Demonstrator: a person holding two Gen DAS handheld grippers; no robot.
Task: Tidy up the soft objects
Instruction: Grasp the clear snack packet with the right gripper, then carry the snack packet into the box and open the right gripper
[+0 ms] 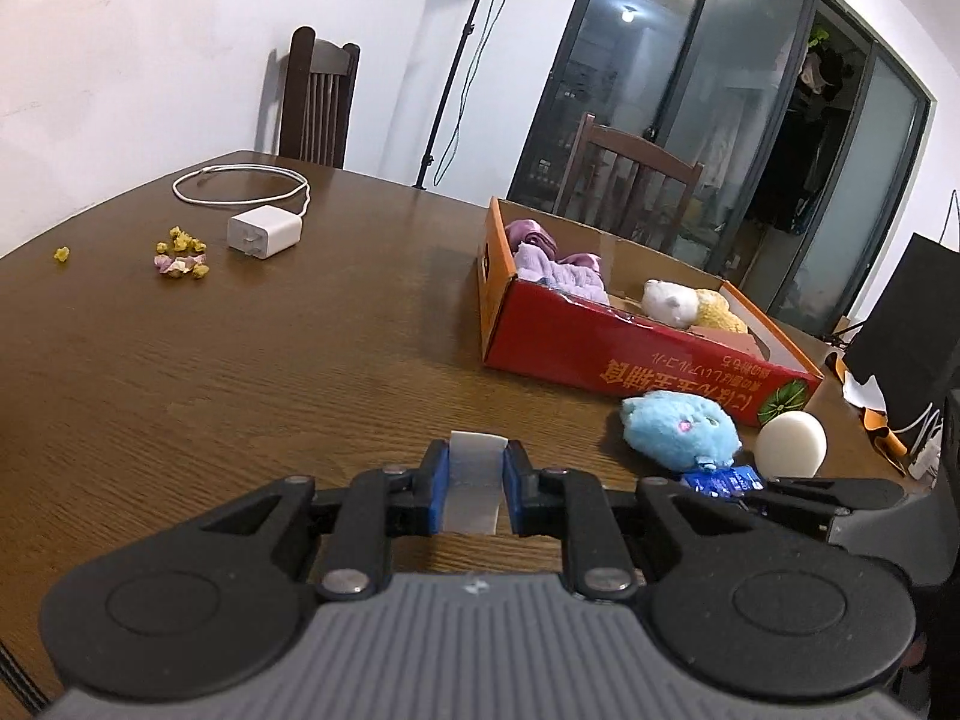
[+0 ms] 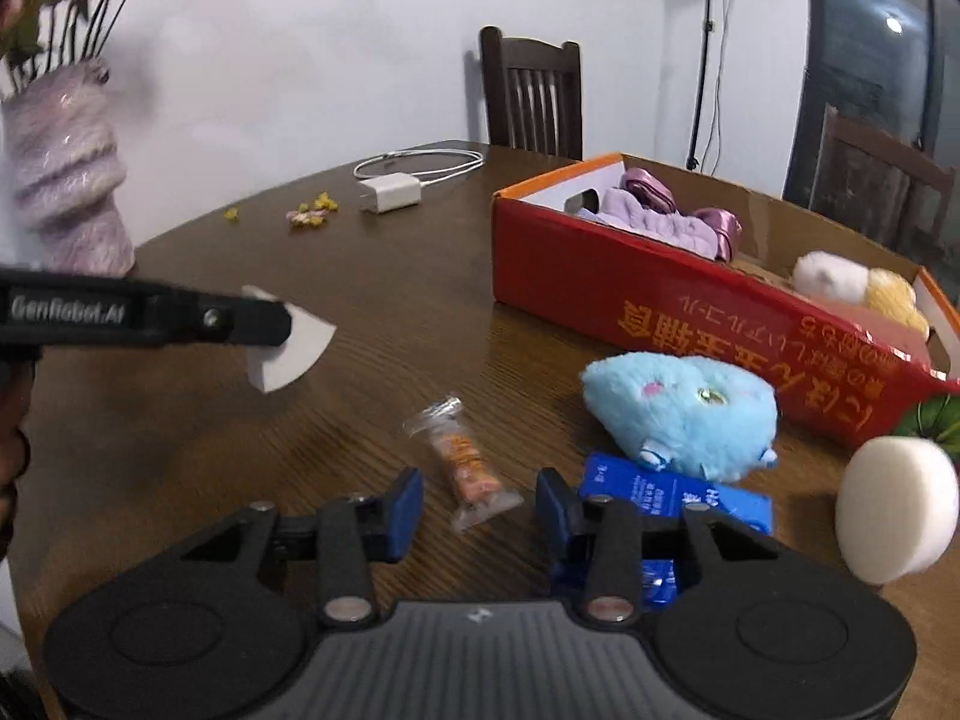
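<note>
My left gripper (image 1: 477, 468) is shut on a white foam wedge (image 1: 474, 480), held above the wooden table (image 1: 270, 360); in the right wrist view the wedge (image 2: 288, 354) sticks out past its fingers. My right gripper (image 2: 477, 492) stands open low over the table, and a small orange snack packet (image 2: 471, 468) lies between its pads, untouched. A blue plush (image 2: 684, 420), a white round sponge (image 2: 894, 510) and a blue packet (image 2: 672, 495) lie beside the red cardboard box (image 2: 660, 312). The box holds purple cloth (image 2: 660, 219), a white plush (image 2: 831, 276) and a yellow plush (image 2: 894, 294).
A white charger with its coiled cable (image 1: 264, 231) and small yellow and pink scraps (image 1: 180, 258) lie at the table's far left. A purple vase (image 2: 66, 180) stands at the left edge. Chairs (image 1: 318, 102) and a light stand (image 1: 462, 60) are behind the table.
</note>
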